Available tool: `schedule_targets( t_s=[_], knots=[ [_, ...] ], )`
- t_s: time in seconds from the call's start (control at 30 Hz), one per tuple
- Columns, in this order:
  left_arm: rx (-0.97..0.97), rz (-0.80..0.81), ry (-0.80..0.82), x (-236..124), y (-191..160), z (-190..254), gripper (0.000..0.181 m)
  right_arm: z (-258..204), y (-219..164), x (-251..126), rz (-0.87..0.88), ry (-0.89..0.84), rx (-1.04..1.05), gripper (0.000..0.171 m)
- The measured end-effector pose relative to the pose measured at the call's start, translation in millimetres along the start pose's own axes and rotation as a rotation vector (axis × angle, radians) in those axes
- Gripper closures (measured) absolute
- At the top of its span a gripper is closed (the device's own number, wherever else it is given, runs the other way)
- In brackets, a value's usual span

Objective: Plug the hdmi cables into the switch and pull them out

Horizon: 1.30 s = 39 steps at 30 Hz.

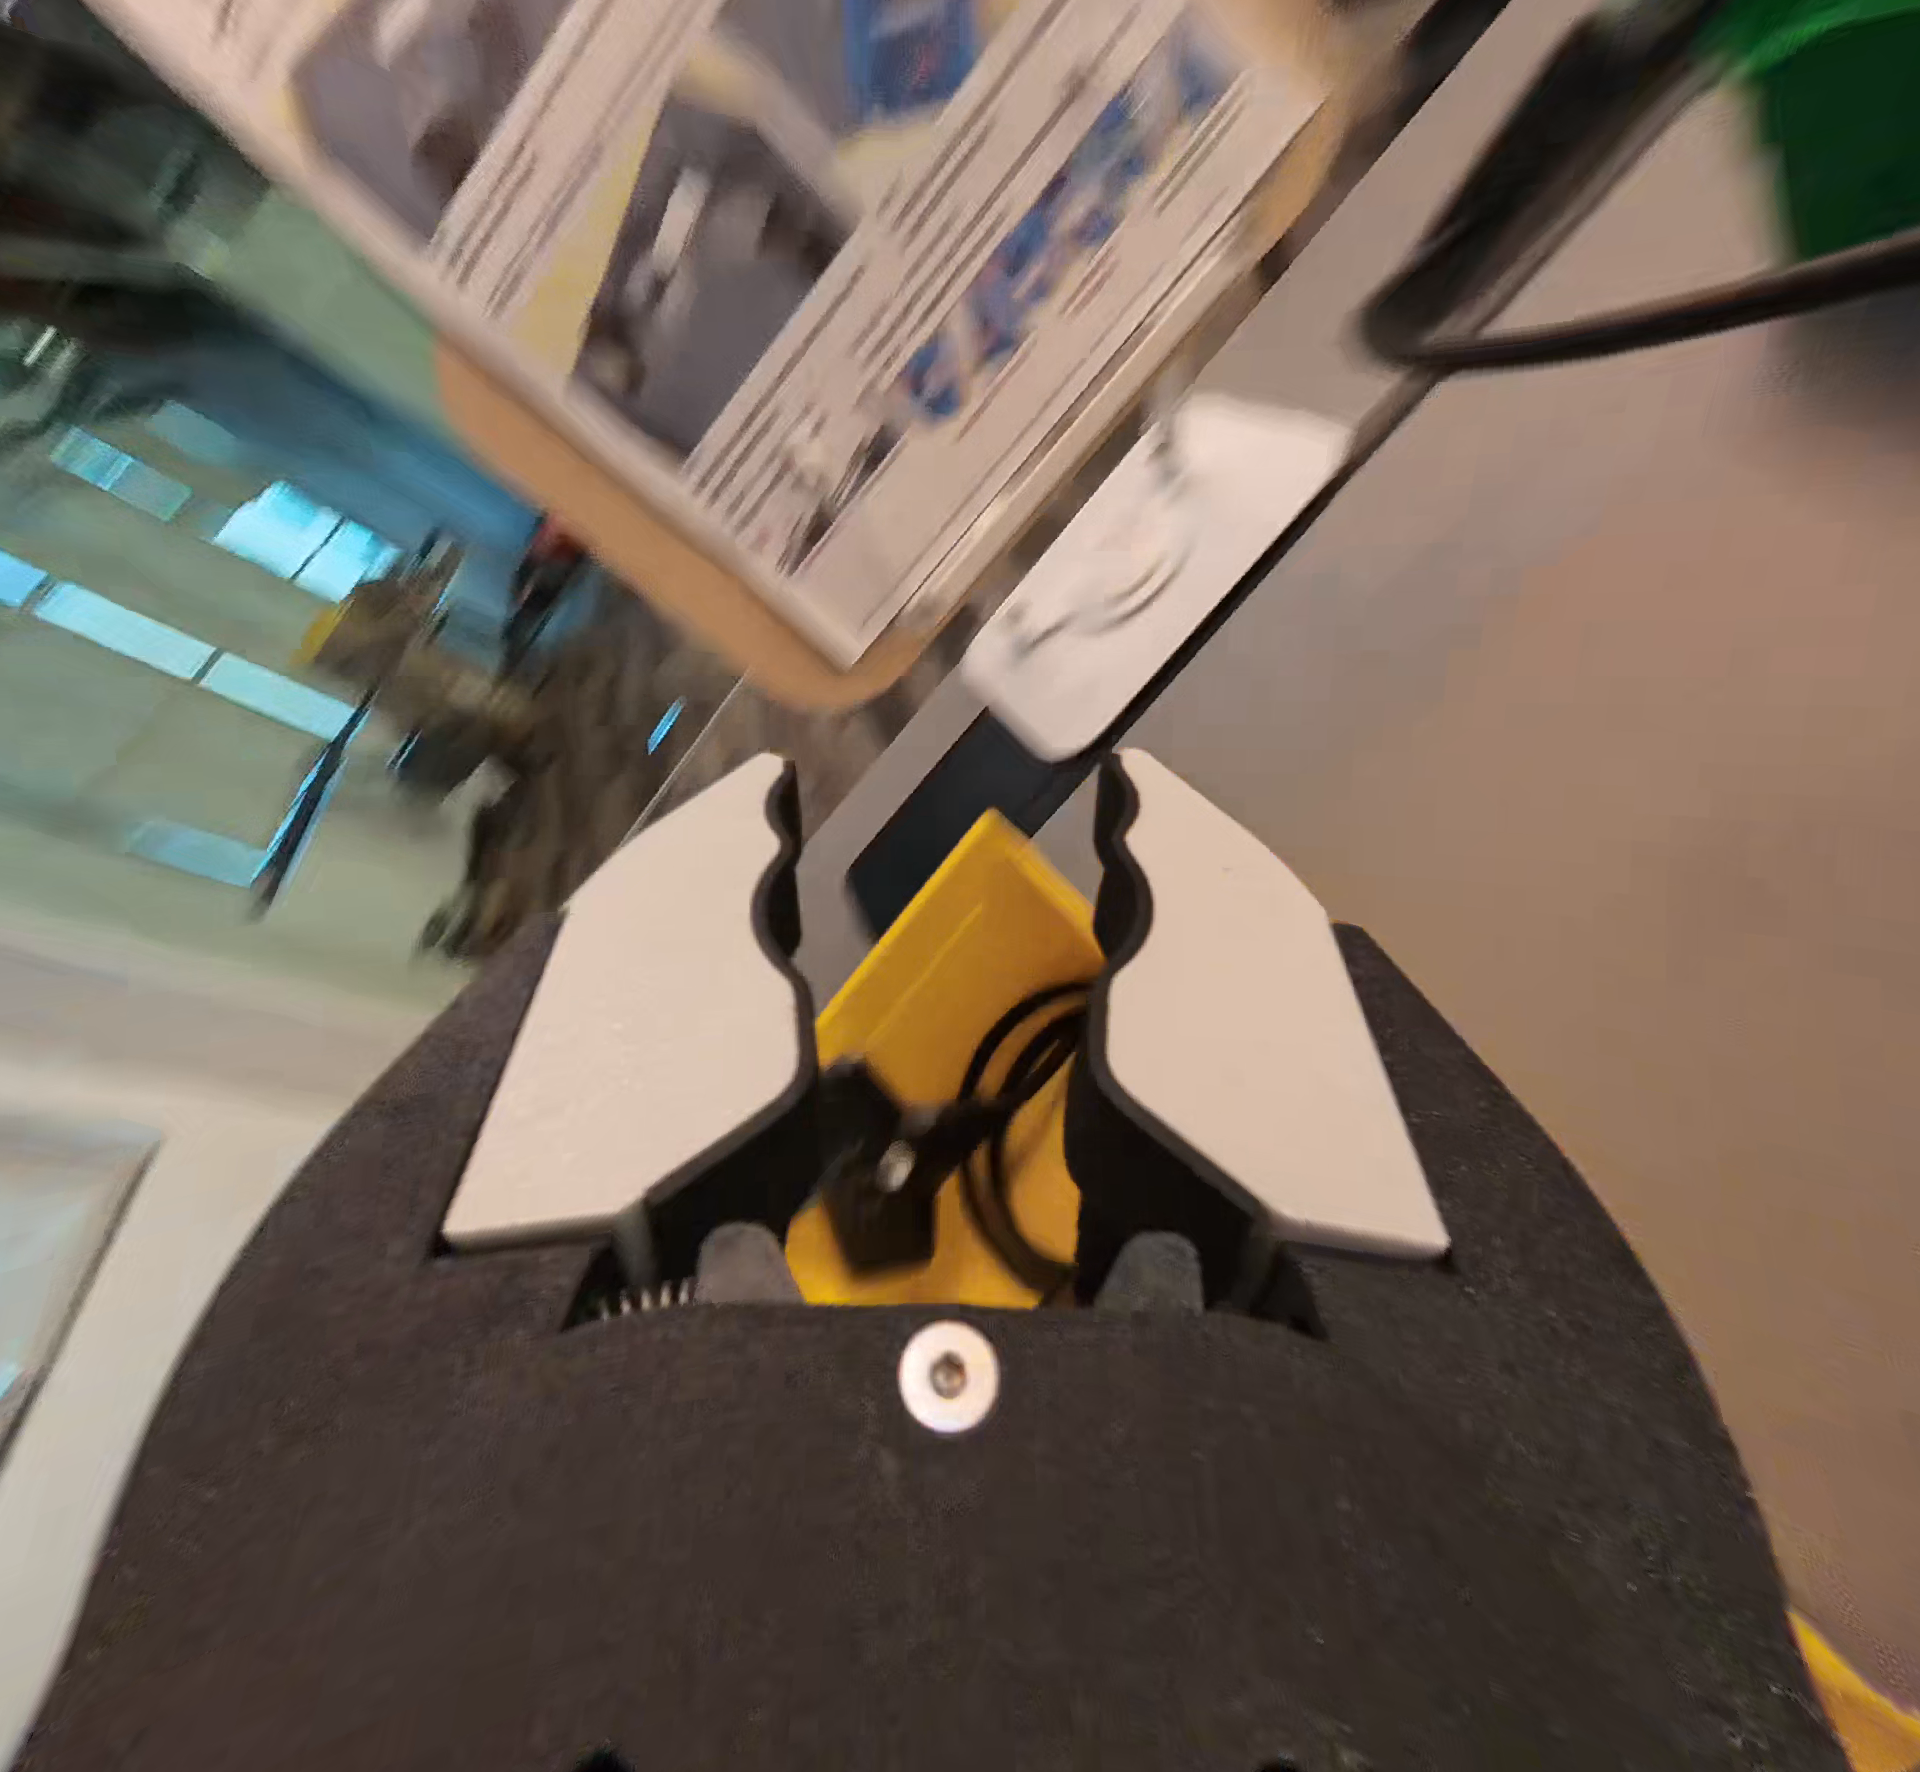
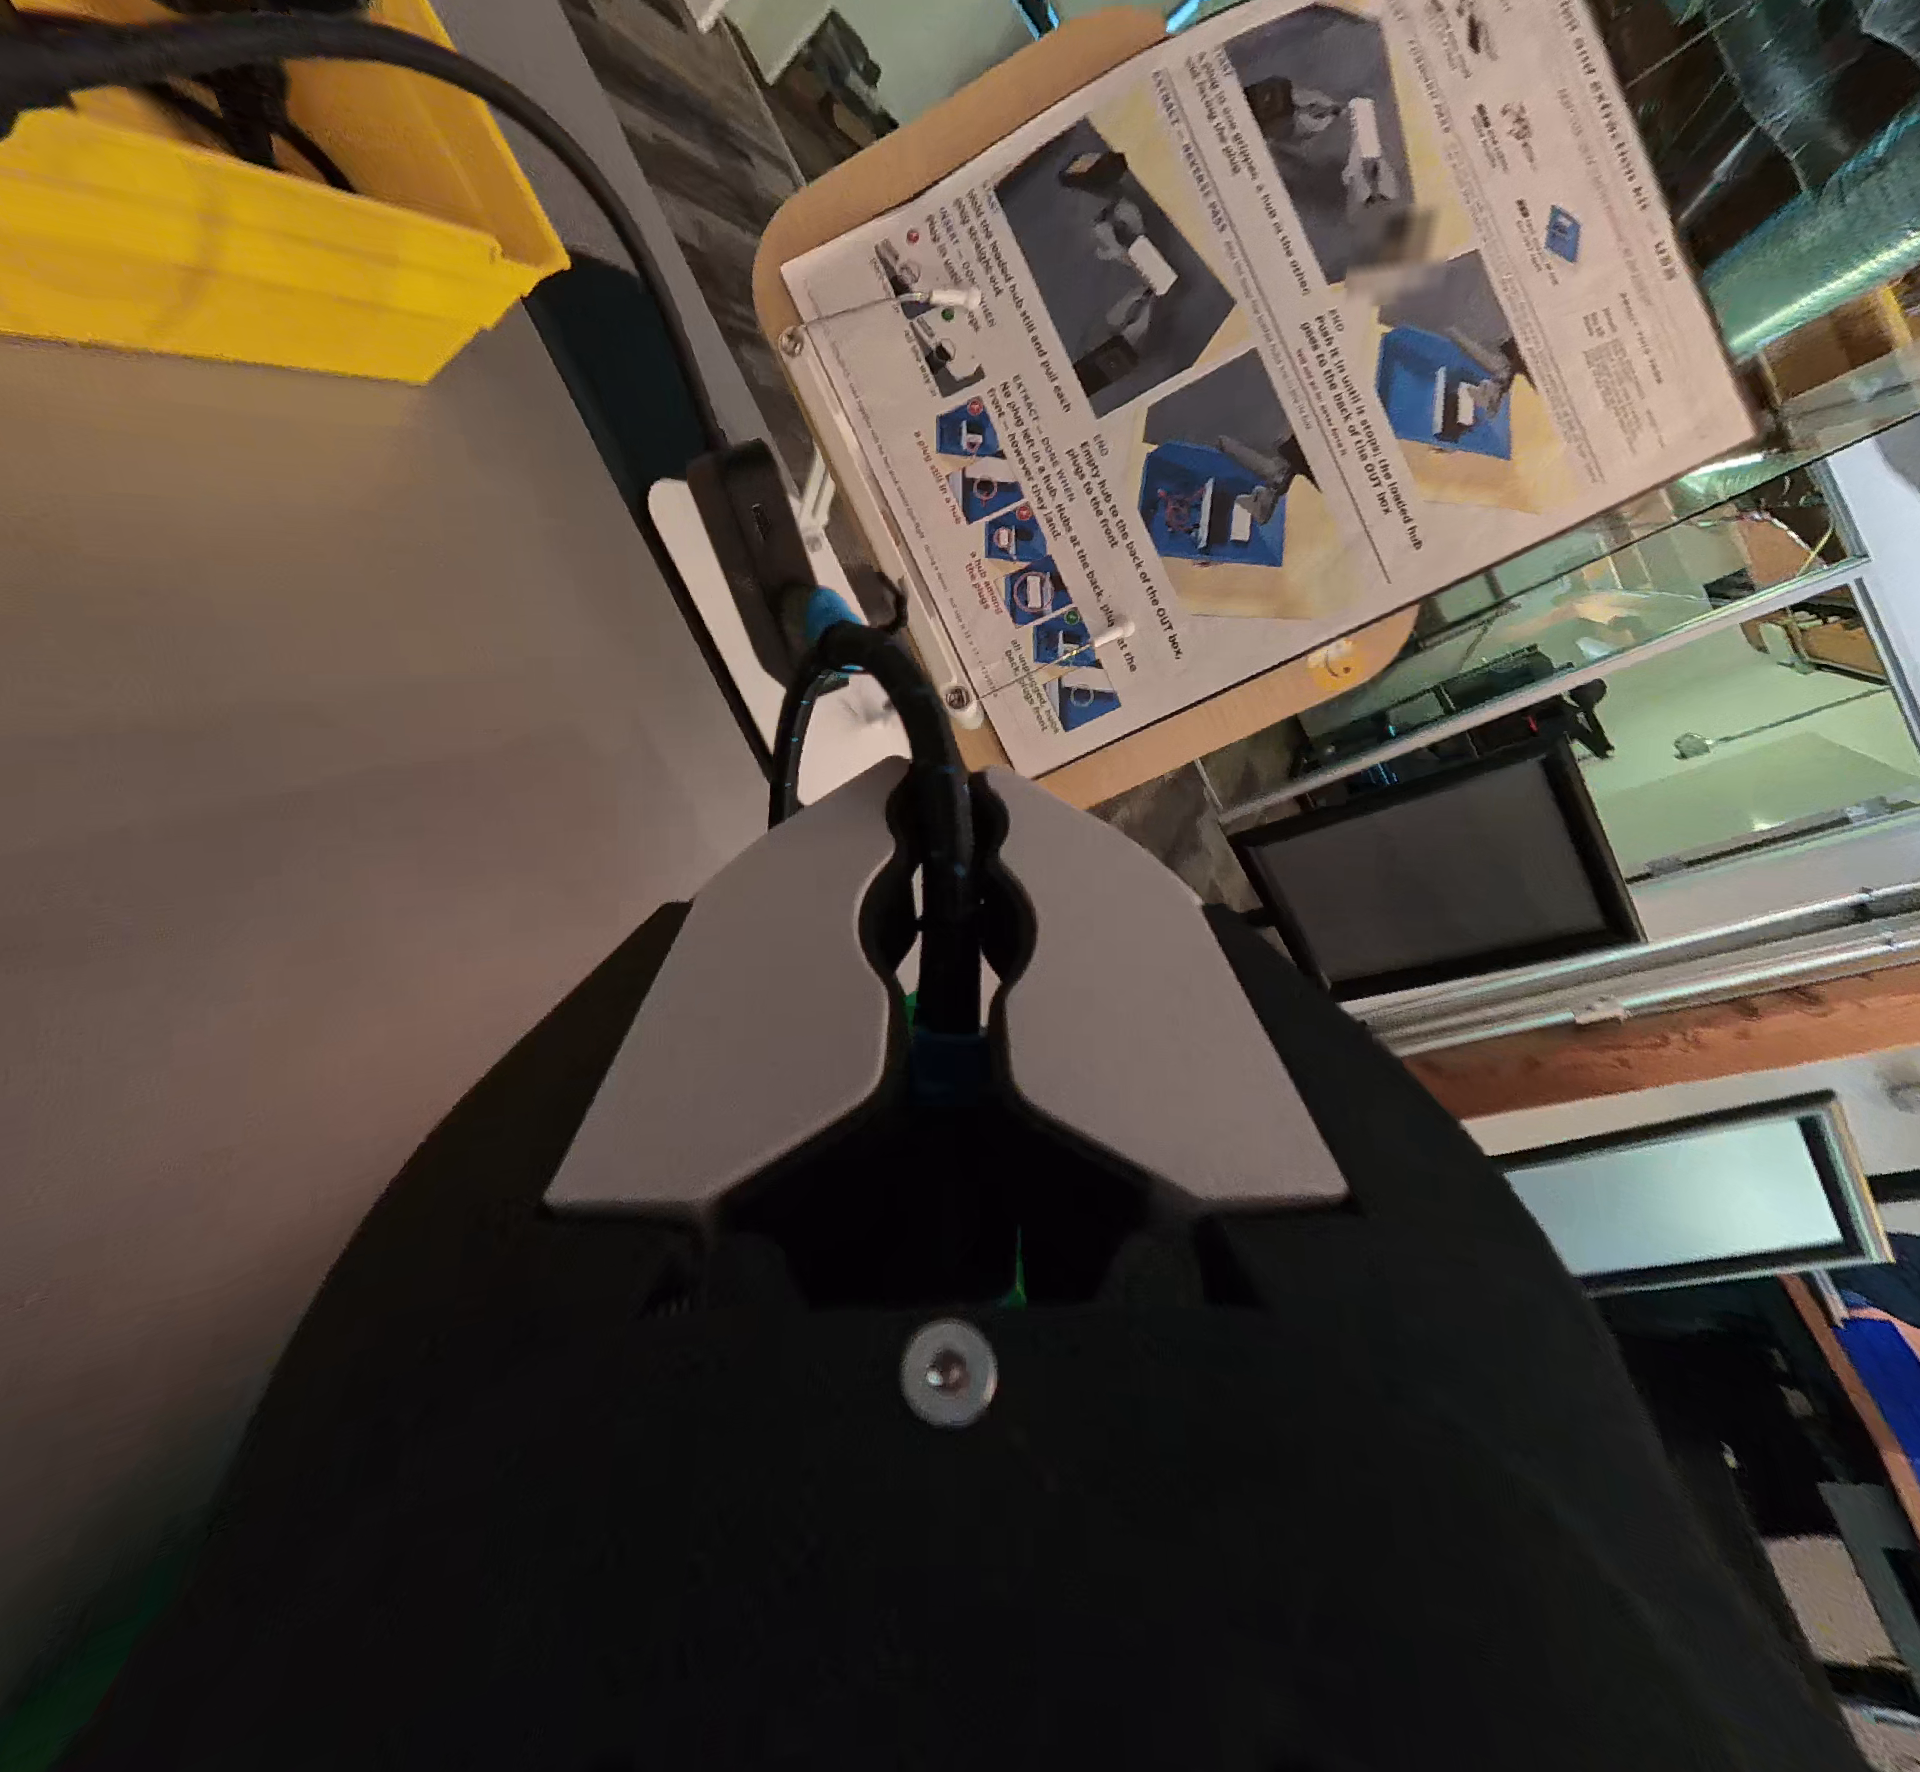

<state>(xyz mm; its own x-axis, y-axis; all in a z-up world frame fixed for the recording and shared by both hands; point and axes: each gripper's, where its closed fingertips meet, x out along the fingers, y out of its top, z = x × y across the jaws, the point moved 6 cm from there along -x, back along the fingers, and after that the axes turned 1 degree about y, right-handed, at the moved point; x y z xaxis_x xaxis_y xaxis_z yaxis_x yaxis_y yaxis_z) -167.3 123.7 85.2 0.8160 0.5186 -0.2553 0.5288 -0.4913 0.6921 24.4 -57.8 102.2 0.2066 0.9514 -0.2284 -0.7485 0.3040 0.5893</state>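
Cable (image 2: 940, 849): black, braided, blue-flecked, looped, pinched in right claw (image 2: 943, 787); blue-collared plug seated in black switch (image 2: 753, 527). Left claw (image 1: 945, 772) spread, gripping nothing, above yellow bin (image 1: 966, 984).

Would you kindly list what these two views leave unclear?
- Left wrist view: motion blur smears the instruction sheet; whether the left hand-held gripper touches anything is unclear.
- Right wrist view: the cable plug is hidden inside the right hand-held gripper.
- The black switch ports are too small to see.
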Motion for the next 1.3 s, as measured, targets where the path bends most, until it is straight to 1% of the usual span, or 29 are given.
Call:
schedule_targets(
  t_s=[0.03,0.1,0.17,0.27,0.43,0.53,0.6,0.63,0.67,0.77,0.8,0.87,0.93,0.97,1.0,1.07,1.2,1.3],
  knots=[
    [0.011,0.070,-0.051,-4,7,6,0.128,1,2,-3,0.023,0.005,0.011,0.165],
    [0.054,0.151,-0.095,-9,17,17,0.127,2,7,-9,0.081,0.018,0.014,0.165],
    [0.100,0.183,-0.128,-8,21,29,0.120,1,14,-15,0.131,0.034,0.021,0.165],
    [0.143,0.213,-0.161,-4,25,44,0.114,-7,25,-24,0.203,0.071,-0.022,0.165],
    [0.121,0.363,-0.275,-10,41,66,0.118,-24,43,-33,0.276,0.120,-0.091,0.165],
    [0.114,0.446,-0.320,-18,48,74,0.130,-33,51,-37,0.318,0.126,-0.144,0.165],
    [0.124,0.493,-0.345,-23,50,77,0.151,-37,55,-39,0.338,0.128,-0.153,0.165],
    [0.126,0.508,-0.356,-25,51,78,0.158,-38,57,-40,0.351,0.125,-0.163,0.165],
    [0.127,0.516,-0.364,-26,51,79,0.166,-39,57,-40,0.357,0.123,-0.169,0.165],
    [0.107,0.518,-0.368,-26,51,78,0.166,-39,58,-41,0.373,0.110,-0.174,0.165],
    [0.105,0.513,-0.362,-25,51,78,0.165,-39,58,-40,0.373,0.113,-0.168,0.165],
    [0.108,0.493,-0.344,-22,51,78,0.155,-39,58,-40,0.376,0.116,-0.160,0.165],
    [0.127,0.478,-0.344,-21,50,80,0.154,-40,58,-39,0.375,0.119,-0.160,0.165],
    [0.135,0.472,-0.336,-20,50,81,0.156,-40,58,-39,0.377,0.121,-0.160,0.165],
    [0.146,0.464,-0.320,-20,50,81,0.162,-41,58,-39,0.376,0.122,-0.163,0.165],
    [0.169,0.452,-0.302,-19,50,80,0.167,-41,58,-38,0.379,0.119,-0.165,0.165],
    [0.203,0.460,-0.247,-20,50,79,0.167,-40,58,-37,0.395,0.143,-0.118,0.165],
    [0.200,0.453,-0.260,-19,49,80,0.167,-41,58,-36,0.397,0.141,-0.138,0.165]
  ],
)
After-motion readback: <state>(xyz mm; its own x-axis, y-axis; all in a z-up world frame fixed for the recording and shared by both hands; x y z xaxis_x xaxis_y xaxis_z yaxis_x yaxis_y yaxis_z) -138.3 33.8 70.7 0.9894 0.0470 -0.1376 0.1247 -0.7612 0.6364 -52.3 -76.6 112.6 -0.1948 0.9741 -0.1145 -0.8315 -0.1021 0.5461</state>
